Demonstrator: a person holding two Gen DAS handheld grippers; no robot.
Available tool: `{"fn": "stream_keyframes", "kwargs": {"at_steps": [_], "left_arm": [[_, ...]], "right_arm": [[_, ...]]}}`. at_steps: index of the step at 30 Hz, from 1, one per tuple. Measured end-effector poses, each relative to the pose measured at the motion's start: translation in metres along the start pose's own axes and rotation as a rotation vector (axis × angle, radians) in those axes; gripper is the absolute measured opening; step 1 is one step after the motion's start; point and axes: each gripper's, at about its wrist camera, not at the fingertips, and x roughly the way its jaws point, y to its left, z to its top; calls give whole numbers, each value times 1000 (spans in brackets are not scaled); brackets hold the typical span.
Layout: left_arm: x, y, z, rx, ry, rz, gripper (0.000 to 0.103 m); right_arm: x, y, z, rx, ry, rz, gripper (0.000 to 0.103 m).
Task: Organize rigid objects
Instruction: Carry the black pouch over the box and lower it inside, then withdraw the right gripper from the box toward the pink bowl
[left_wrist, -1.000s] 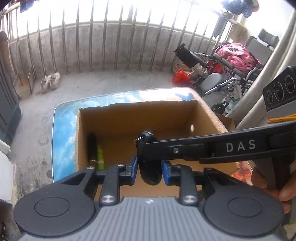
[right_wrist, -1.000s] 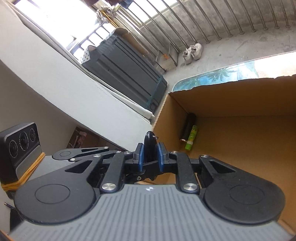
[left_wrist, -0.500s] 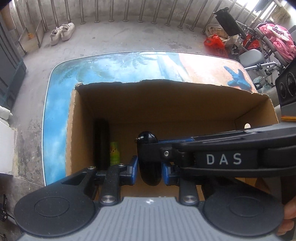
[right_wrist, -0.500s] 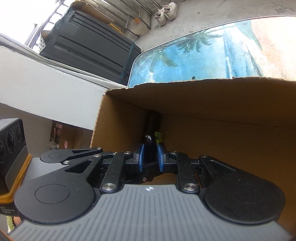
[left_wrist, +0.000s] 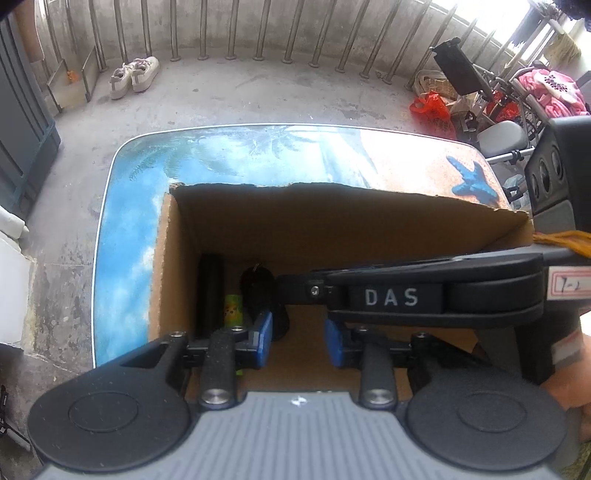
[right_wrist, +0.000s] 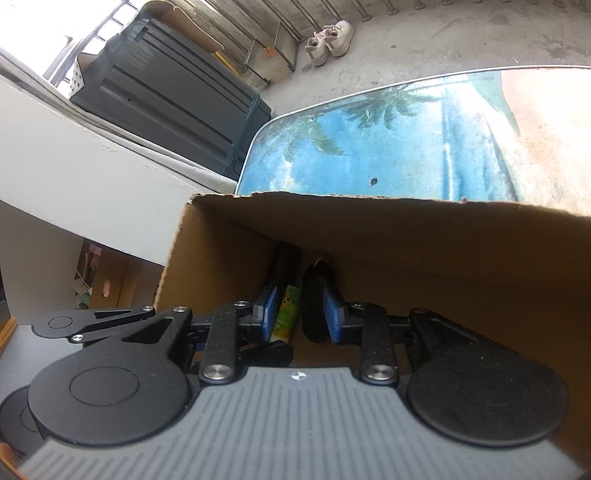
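An open cardboard box (left_wrist: 332, 229) stands on a table with a beach print (left_wrist: 229, 158). On the box floor at the left lie a black cylinder (left_wrist: 211, 291), a small green tube (left_wrist: 232, 310) and a black key fob (left_wrist: 260, 291). My left gripper (left_wrist: 298, 338) is open over the near edge of the box, with the fob just ahead of its left finger. My right gripper (right_wrist: 298, 314) is open inside the box; the fob (right_wrist: 314, 295) rests against its right pad and the green tube (right_wrist: 286, 314) lies between its fingers. The right gripper also shows in the left wrist view (left_wrist: 291, 286).
The box (right_wrist: 369, 229) fills most of the table's near side. A white ledge (right_wrist: 74, 177) and a dark cabinet (right_wrist: 173, 92) stand to the left. Shoes (left_wrist: 135, 75), a railing and a wheelchair with clutter (left_wrist: 498, 96) lie beyond the table.
Both grippers have opened. The key fob, held between them before, now lies on the box floor beside the green tube. The grippers have moved lower into the box.
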Motion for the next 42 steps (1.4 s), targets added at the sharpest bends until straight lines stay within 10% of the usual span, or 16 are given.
{"fn": "stream_keyframes", "kwargs": {"at_steps": [9,19,28,37,42], "left_arm": [[-109,-2,-46,74,-212,4,70],[-205,-10,-166,180,-406,-58,96],[-133,-26,-257,284,-320,-4,99],[-84,-41,-294,369,-273,2,99],[-68,-30,-292,319,-191,-113,99]], "right_arm": [[-133,46,-52,-193,-215,0,51],[-261,69,-208,-300,-441,16,87],[-186,43,-319,-174,-364,-182,101],[-141,73,-343,-336,-417,-491,102],[-148,78,-339,-442,-455,-446,102]]}}
